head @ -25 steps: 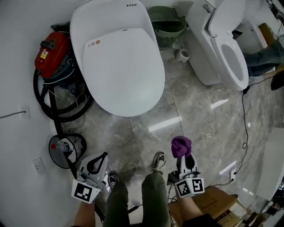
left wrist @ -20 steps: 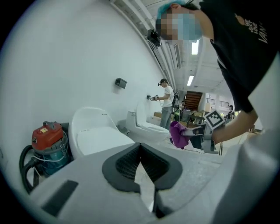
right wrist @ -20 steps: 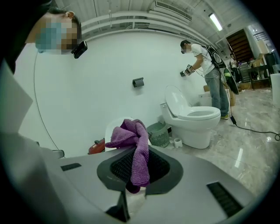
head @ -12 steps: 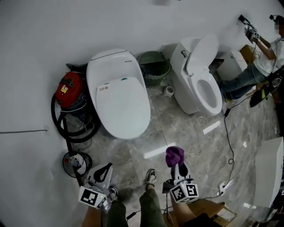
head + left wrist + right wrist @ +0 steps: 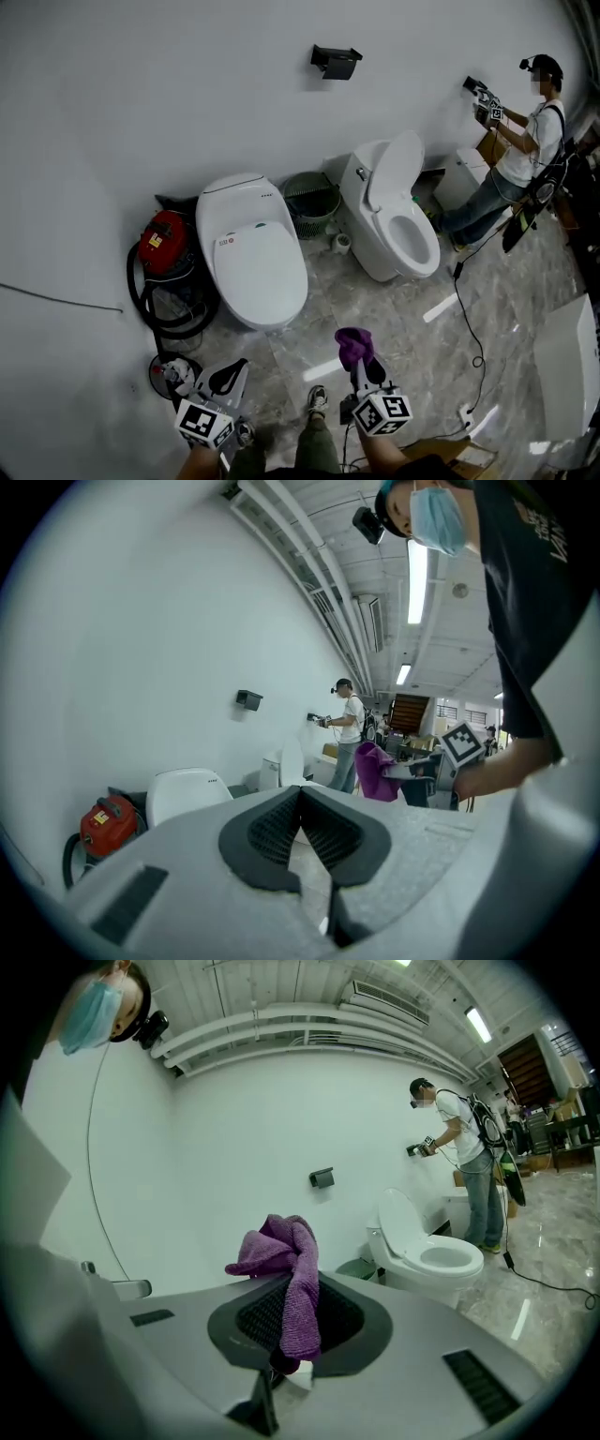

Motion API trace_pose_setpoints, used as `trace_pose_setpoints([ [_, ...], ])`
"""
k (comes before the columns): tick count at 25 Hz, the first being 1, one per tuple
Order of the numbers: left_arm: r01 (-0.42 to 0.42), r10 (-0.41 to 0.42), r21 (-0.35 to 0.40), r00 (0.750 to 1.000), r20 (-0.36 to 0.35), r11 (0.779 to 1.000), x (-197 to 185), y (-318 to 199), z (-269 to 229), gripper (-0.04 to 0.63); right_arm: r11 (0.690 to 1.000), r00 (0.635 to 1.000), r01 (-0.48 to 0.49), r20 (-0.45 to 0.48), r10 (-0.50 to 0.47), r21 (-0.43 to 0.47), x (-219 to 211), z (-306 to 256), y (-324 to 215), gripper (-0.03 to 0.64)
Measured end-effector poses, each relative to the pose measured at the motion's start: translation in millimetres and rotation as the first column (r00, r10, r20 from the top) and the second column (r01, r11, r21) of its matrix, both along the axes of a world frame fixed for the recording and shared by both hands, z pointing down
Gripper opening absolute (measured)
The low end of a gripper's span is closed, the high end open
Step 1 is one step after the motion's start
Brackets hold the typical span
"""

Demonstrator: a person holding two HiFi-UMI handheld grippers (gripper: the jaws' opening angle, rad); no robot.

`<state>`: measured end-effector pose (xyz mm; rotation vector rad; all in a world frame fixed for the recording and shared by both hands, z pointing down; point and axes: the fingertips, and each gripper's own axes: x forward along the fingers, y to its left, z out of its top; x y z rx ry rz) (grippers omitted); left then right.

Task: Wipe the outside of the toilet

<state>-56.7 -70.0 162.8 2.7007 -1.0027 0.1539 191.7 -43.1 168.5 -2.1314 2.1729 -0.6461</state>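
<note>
Head view and both gripper views, taken as I stand back from the wall [image 5: 141,94]. My left gripper [image 5: 238,367] [image 5: 301,794] is held low at the left, its jaws together at the tips with nothing between them. My right gripper [image 5: 362,362] [image 5: 296,1286] is held low at the right, its jaws clamped on a purple cloth [image 5: 353,344] [image 5: 286,1251]. The cloth bunches above the tips and hangs down between the pads. The task's fixtures stand against the wall, well apart from both grippers. The toilet with its lid down [image 5: 251,253] [image 5: 183,794] is ahead of me and slightly to the left. The toilet with its lid up [image 5: 394,220] [image 5: 427,1246] is further right, its bowl turned toward the room. Neither toilet is touched by the cloth. A green basket [image 5: 311,202] sits between the two toilets at the wall, with a small white cup [image 5: 342,244] on the floor [image 5: 403,309] just in front of it. A red vacuum cleaner [image 5: 169,242] [image 5: 103,822] stands just left of the closed toilet, its black hose [image 5: 178,314] looped beside it. A black holder [image 5: 335,59] [image 5: 322,1177] is fixed to the wall above the toilets. Another person [image 5: 520,155] [image 5: 464,1162] stands at the far right, facing the wall. A black cable [image 5: 469,309] trails across the floor on that side.
</note>
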Motion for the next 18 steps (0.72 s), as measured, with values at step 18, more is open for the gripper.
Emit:
trace_pose_setpoints([
  [18,-0.12,0.111,0.142,0.992,0.068,0.983,-44.3,55.4,-99.1,0.006,0.995,0.998,0.056,-0.046,-0.053,0.086,-80.7,-101.3,70.9,0.044],
])
